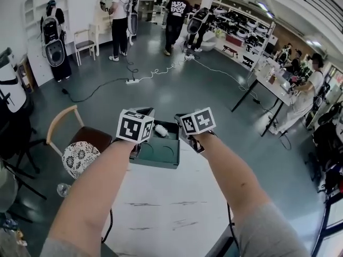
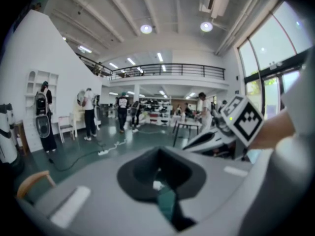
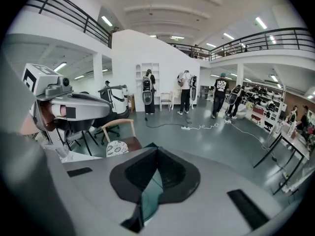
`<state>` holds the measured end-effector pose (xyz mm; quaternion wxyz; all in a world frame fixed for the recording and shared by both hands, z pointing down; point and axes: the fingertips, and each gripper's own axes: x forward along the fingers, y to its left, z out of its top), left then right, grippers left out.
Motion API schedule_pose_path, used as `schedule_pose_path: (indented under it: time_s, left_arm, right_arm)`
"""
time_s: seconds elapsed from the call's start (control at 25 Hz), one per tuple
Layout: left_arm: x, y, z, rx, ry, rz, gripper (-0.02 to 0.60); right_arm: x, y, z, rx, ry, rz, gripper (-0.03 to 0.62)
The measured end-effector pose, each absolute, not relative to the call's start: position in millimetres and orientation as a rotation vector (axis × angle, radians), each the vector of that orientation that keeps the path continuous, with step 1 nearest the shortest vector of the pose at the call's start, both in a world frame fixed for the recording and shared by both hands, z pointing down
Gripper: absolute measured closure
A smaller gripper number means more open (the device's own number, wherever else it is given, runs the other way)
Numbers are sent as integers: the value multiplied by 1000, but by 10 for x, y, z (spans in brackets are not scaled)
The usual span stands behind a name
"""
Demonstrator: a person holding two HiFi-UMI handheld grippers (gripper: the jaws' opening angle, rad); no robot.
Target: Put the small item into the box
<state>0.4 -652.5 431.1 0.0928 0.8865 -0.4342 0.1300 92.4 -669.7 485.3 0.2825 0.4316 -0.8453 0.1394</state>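
- Left gripper (image 2: 158, 170) is held out over the table (image 1: 171, 213), jaws closed together with nothing pinched; in the slit below them only a sliver of green and a white speck show.
- Right gripper (image 3: 156, 167) is level with it on the other side, jaws also drawn fully together and empty; a strip of green shows through its slit.
- The box (image 1: 161, 155), dark green and open, sits at the far edge of the white table, between and just beyond the two grippers.
- The item (image 1: 161, 130), small and white, appears to lie at the far end of the box, just beside the left gripper's cube (image 1: 135, 126).
- Both cubes carry black-and-white square markers, with no letters or numbers on them.
- A wooden chair (image 1: 80, 143) with a lace-patterned seat stands on the floor left of the table.
- Across the hall a person (image 1: 177, 12) wears a black shirt with white lettering on the back, too small to read.
- A white power strip (image 1: 132, 81) and its cables trail over the grey floor.
- No brand or label on the box can be made out.
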Motion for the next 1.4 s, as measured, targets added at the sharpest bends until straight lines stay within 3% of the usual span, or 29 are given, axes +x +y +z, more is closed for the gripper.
schedule_pose_path:
  time_s: [0.72, 1.4]
  left_arm:
    - [-283, -5507, 3155, 2786, -1210, 247, 577]
    - [-333, -4502, 2950, 2784, -1279, 280, 575]
  right_arm:
    - [859, -5652, 3800, 1332, -2348, 340, 585]
    - [1146, -4578, 3449, 1348, -2464, 362, 585]
